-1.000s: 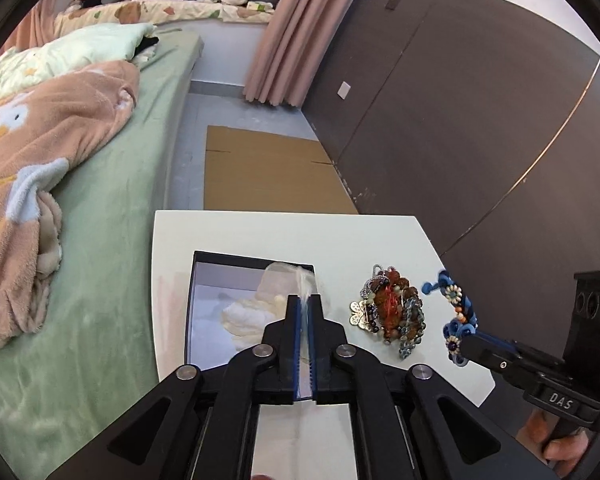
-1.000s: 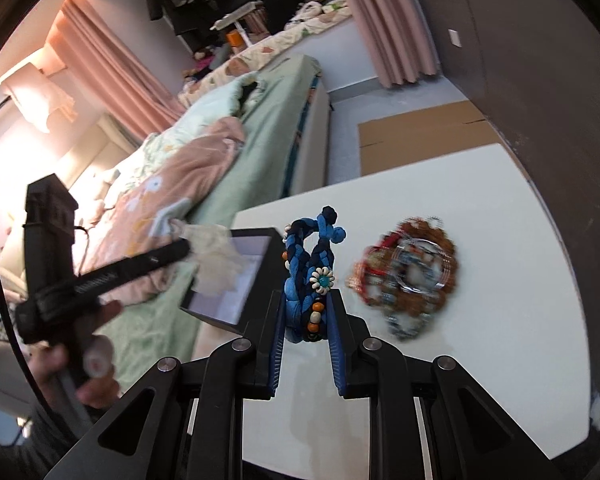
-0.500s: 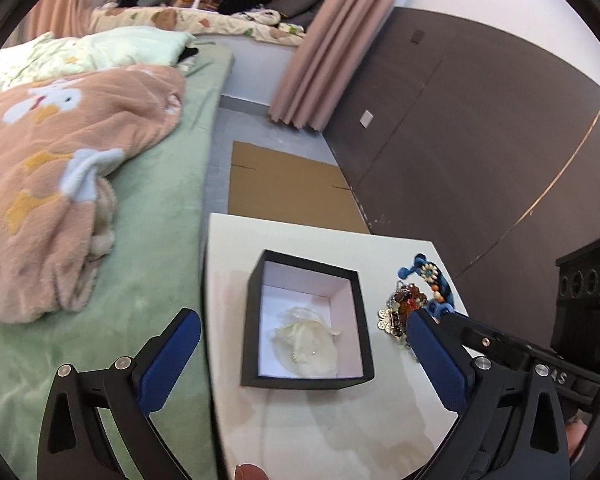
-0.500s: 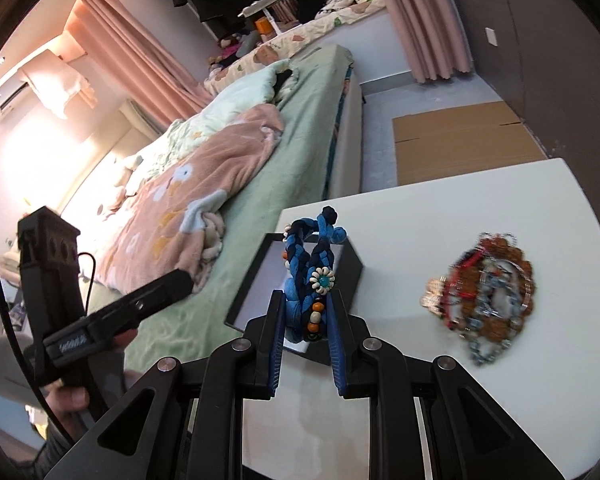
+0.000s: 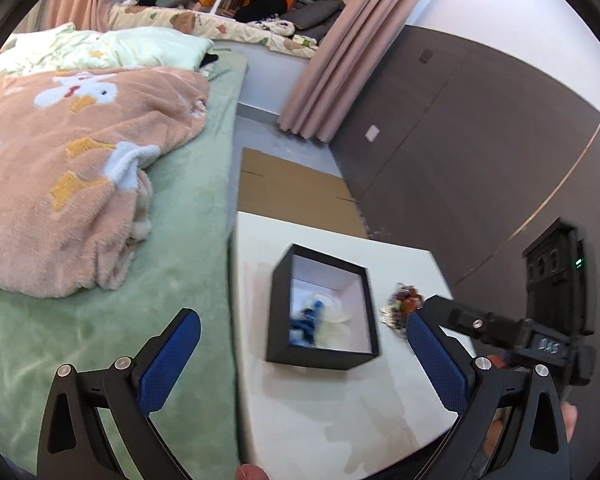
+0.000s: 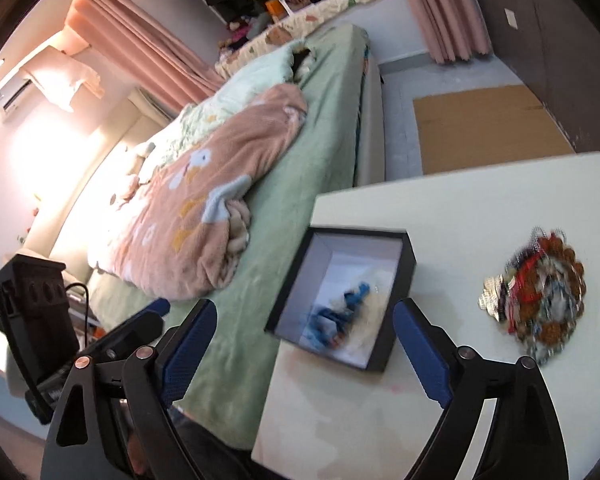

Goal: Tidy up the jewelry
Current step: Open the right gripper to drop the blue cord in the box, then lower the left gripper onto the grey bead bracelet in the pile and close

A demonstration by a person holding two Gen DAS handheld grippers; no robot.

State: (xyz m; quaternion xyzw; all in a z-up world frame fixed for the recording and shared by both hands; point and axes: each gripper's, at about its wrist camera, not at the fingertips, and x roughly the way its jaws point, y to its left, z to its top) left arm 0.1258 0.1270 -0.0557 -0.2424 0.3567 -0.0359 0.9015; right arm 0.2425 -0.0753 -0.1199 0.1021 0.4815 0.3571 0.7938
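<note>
Barely any text to read here

Only thing I can spot is white lettering on the black body of the right gripper [image 5: 428, 312], at the right edge of the left wrist view: looks like "DAS", too blurry to be sure.

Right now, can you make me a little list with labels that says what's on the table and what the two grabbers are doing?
surface: white table, next to a green bed
container: black square box with white inside, lid off
in the box: blue braided bracelet lying on pale see-through wrapping
outside the box: pile of red, brown and silver beaded jewelry, on the table apart from the box
left gripper: fingers wide apart, holding nothing
right gripper: fingers wide apart, holding nothing
</note>
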